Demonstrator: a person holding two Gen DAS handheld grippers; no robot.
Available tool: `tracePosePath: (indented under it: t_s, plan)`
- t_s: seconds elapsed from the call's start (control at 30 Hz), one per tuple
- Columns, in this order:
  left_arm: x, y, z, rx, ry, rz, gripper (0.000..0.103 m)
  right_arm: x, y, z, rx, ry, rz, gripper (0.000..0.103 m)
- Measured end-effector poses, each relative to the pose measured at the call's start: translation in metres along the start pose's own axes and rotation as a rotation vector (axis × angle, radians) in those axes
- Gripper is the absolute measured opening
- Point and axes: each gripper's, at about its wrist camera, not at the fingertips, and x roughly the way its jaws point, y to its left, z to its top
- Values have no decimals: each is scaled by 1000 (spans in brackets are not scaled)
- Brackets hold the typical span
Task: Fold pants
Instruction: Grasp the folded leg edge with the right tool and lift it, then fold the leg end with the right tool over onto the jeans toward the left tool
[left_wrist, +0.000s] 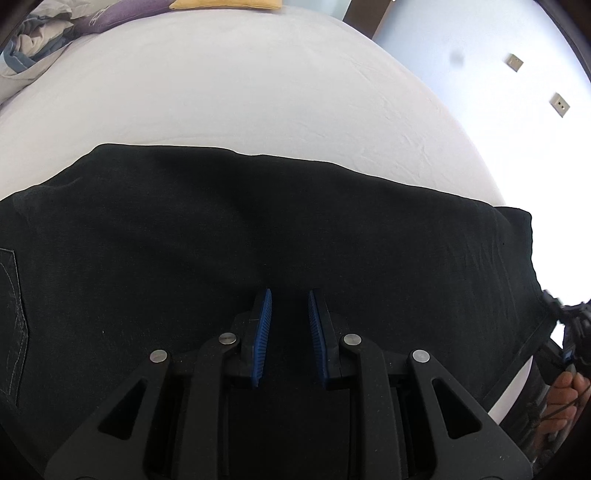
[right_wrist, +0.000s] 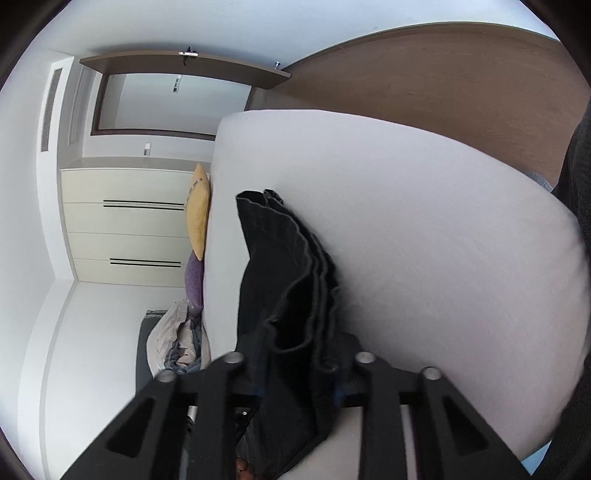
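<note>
From my left wrist view I see the black pants (left_wrist: 258, 229) spread flat across the white bed sheet (left_wrist: 240, 85), running from the left edge of the frame to the right, where the end of the fabric lifts off the mattress. My left gripper (left_wrist: 290, 306) hovers over the near edge of the cloth with its blue pads (left_wrist: 264, 332) parted and nothing between them. At the far right the right gripper (left_wrist: 569, 325) shows at the raised end of the pants. In my right wrist view that gripper (right_wrist: 299, 387) is clamped on a bunched fold of the pants (right_wrist: 284, 266), the layered hems standing up between its fingers. A yellow pillow (right_wrist: 198, 212) and a purple pillow (right_wrist: 194, 280) sit at the head of the bed, with a crumpled blanket (right_wrist: 177, 339) beside them.
</note>
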Motion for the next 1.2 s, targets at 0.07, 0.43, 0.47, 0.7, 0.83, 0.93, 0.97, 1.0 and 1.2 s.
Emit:
tracePosePath:
  t_s: [0.07, 0.43, 0.47, 0.7, 0.83, 0.93, 0.97, 1.0, 1.2]
  plan:
    - [4, -2, -3, 3, 2, 1, 20, 4, -3, 1, 8, -4, -14, 14]
    - [16, 1, -12, -44, -12, -63, 20, 11, 50, -8, -212, -46, -144, 12]
    - [13, 5, -11, -64, -14, -83, 20, 16, 67, -13, -280, -48, -163, 12]
    - [-29, 56, -4, -220, -95, -155, 20, 110, 192, -147, -1021, 163, -222, 12]
    - [-36, 82, -8, -332, -48, -257, 46, 148, 192, -211, -1200, 253, -249, 12]
    - [-40, 87, -11, -374, -53, -301, 89, 153, 185, -225, -1236, 262, -266, 12]
    - [-38, 86, -10, -386, -42, -330, 90, 152, 184, -226, -1245, 258, -269, 12]
    - [-36, 85, -8, -399, -27, -361, 89, 151, 183, -226, -1255, 252, -275, 12]
    - [-34, 64, 22, -366, 57, -429, 90, 148, 175, -240, -1350, 202, -314, 12]
